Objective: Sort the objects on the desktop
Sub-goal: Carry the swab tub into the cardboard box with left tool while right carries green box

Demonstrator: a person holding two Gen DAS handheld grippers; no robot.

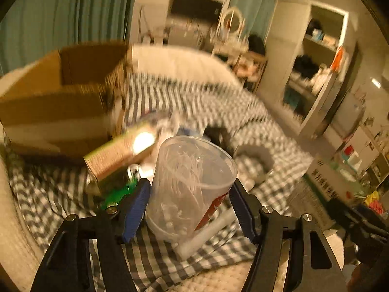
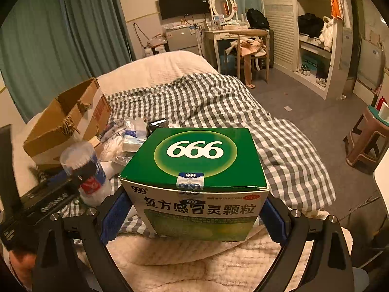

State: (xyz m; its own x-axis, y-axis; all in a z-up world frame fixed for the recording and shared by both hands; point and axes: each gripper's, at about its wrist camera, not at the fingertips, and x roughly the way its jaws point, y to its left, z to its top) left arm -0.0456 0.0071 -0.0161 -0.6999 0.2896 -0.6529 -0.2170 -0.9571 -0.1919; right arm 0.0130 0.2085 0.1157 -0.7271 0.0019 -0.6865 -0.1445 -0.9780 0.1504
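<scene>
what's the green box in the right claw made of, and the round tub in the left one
Green box: looks like glossy printed cardboard, with folded flap edges and a sticker seal. Round tub: seems to be clear thin plastic, since the white sticks inside show through its wall.

Green box [image 2: 194, 160] — grey-white checked blanket [image 2: 218, 102].

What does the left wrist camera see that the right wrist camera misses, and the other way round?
Only the left wrist view shows the clear cotton swab tub from above, between the left gripper fingers. Only the right wrist view shows the green medicine box with its readable print, held by the right gripper, plus the pink stool. Both show the cardboard box, checked blanket and wall screen.
</scene>
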